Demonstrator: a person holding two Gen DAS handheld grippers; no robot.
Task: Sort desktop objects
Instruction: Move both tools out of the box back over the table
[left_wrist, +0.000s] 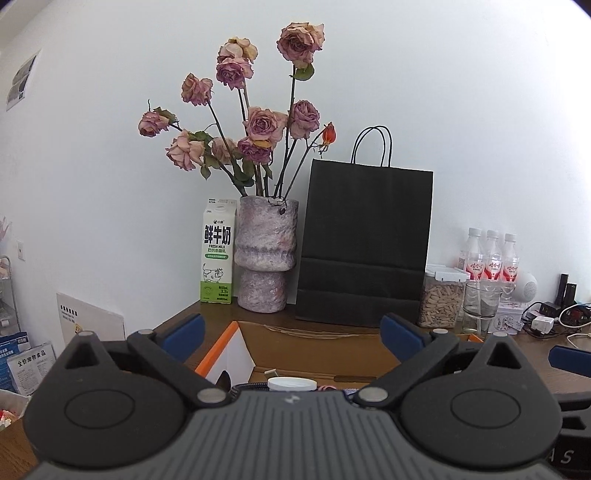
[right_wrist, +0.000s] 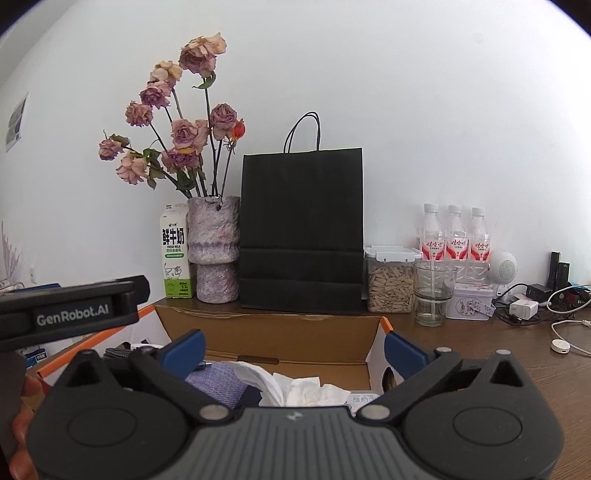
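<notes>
A white wall backs the brown bench. On it a black bag stands behind an open cardboard box holding tissue. Both the left claw and right claw gape apart, holding nothing, over the box.

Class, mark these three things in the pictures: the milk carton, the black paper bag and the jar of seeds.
milk carton (left_wrist: 218, 254), left wrist view, on its printed front face.
black paper bag (right_wrist: 301, 229), right wrist view, on the middle of its front panel.
jar of seeds (right_wrist: 389, 286), right wrist view, on its clear wall below the white lid.
</notes>
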